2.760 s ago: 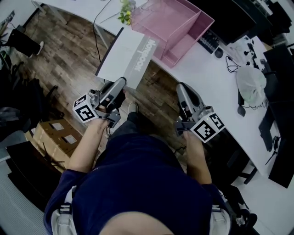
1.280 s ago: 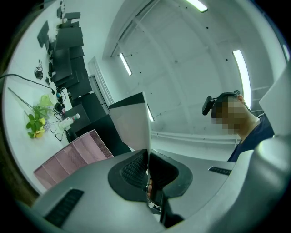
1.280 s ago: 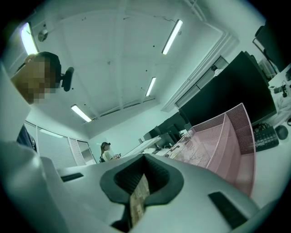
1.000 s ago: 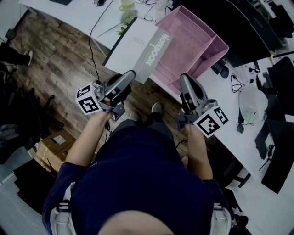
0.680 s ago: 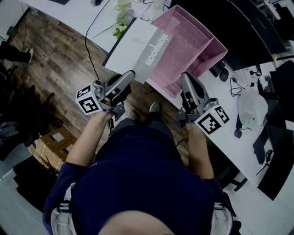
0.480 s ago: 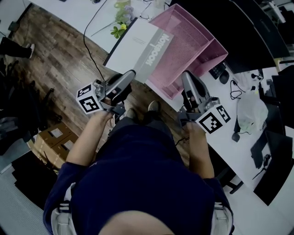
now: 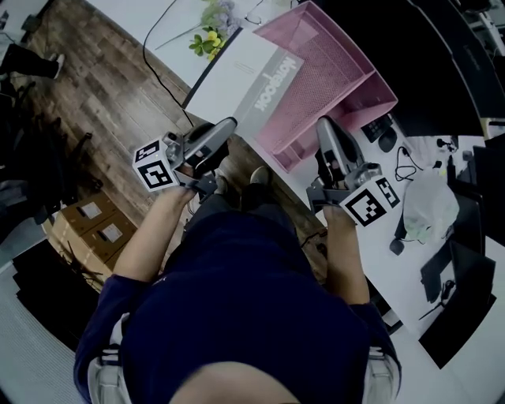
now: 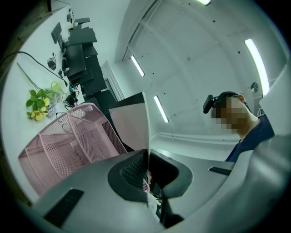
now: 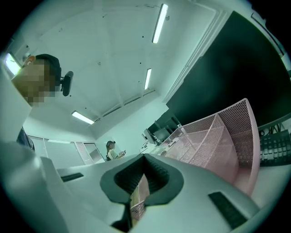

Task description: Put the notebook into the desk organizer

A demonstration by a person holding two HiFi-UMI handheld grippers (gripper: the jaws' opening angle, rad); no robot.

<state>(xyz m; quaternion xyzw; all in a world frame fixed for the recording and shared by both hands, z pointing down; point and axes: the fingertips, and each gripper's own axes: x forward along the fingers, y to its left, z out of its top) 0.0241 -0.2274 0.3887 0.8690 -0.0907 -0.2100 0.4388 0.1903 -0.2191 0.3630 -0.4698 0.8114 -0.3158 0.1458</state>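
Observation:
My left gripper (image 7: 227,124) is shut on the lower edge of a white notebook (image 7: 243,77) with a grey spine. The notebook is held up over the desk edge, just left of the pink mesh desk organizer (image 7: 325,75). In the left gripper view the notebook (image 8: 146,122) stands edge-on between the closed pads, with the organizer (image 8: 68,141) to its left. My right gripper (image 7: 324,125) is shut and holds nothing, close to the organizer's near corner. The right gripper view has the organizer (image 9: 218,136) directly ahead on the right of the right gripper (image 9: 143,157).
The white desk (image 7: 162,24) carries a green plant with yellow flowers (image 7: 207,39), a black cable, a mouse (image 7: 387,140) and a white plastic bag (image 7: 426,209). Cardboard boxes (image 7: 91,229) stand on the wooden floor at left. A person (image 9: 111,150) stands far back.
The desk and organizer have drawn closer to both grippers. The notebook, still in the left gripper, now sits nearer the organizer's left side. Both jaws stay as they were.

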